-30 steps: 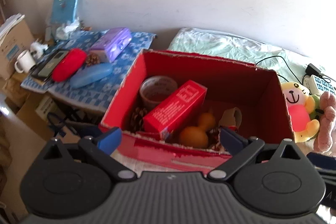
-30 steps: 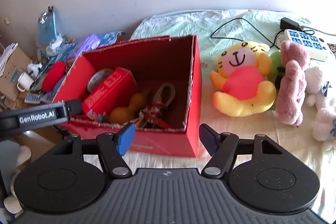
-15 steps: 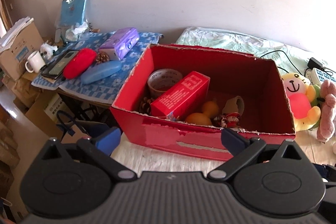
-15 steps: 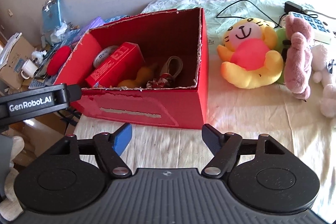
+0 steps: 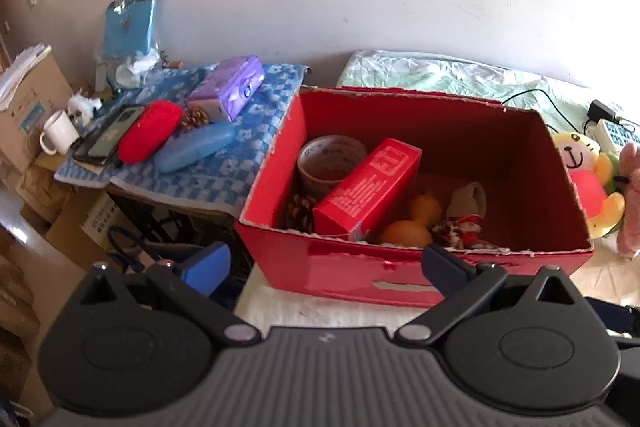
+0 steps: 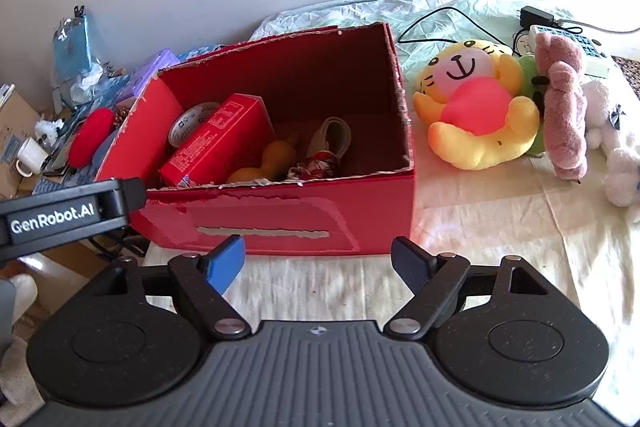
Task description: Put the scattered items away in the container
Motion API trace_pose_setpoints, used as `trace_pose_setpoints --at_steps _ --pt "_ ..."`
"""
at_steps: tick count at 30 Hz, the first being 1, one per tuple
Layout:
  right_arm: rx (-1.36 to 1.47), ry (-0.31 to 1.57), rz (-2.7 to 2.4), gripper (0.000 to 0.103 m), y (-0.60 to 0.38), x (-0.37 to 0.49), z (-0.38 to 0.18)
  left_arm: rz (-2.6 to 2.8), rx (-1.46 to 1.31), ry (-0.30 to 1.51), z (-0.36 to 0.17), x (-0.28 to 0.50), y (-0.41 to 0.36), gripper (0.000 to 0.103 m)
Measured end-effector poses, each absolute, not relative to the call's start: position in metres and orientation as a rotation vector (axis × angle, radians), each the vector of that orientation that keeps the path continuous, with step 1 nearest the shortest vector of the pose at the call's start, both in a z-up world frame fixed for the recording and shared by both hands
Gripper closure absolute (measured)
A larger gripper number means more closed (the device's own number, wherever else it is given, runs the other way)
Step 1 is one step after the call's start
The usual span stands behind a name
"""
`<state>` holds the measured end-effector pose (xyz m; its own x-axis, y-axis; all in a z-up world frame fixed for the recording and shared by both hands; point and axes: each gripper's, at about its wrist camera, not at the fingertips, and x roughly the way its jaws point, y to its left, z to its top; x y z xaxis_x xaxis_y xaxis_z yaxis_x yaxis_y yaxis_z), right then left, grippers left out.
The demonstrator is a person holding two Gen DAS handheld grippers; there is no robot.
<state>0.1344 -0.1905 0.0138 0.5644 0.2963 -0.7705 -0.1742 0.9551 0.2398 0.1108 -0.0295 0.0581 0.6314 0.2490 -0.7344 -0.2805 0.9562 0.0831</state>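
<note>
Box (image 6: 280, 223), red cardboard, sits on the cream sheet of the bed (image 6: 500, 227), top open, right at the bed's edge next to a bench (image 5: 240, 171) with a blue checked cloth. Inside it: a roll of tape (image 5: 332, 163) in the back corner, a red carton (image 5: 368, 187) leaning on it, a pine cone (image 5: 300, 213) tucked below, an orange gourd (image 5: 406, 233) and some red-and-white trinket with a loop (image 5: 464, 223).

Left tongs (image 5: 326, 267) hang in front of the box's near wall, jaws wide apart, nothing in them. Right tongs (image 6: 318, 263) sit low over the sheet just short of the box; their jaws have just been opening and now stand wide, also nothing between them.

Out on the bench there's a red case (image 5: 150, 131), a blue case (image 5: 196, 147), another pine cone (image 5: 195, 117), a purple tissue pack (image 5: 228, 91) and a phone (image 5: 110, 137). Right of the box, a yellow plush toy (image 6: 476, 111), a pink plush (image 6: 564, 107) and a white one (image 6: 616, 143) lie on the bed.
</note>
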Motion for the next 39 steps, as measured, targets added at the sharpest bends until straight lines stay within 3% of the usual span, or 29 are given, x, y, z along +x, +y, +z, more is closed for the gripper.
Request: trace_pose_setpoints --at_steps 22,39 --pt "0.15 0.928 0.115 0.021 -0.182 0.136 0.005 0.249 -0.082 0.834 0.046 0.122 0.011 0.002" --pt "0.157 0.799 0.158 0.019 -0.174 0.128 0.025 0.23 -0.074 0.876 0.033 0.116 0.009 0.002"
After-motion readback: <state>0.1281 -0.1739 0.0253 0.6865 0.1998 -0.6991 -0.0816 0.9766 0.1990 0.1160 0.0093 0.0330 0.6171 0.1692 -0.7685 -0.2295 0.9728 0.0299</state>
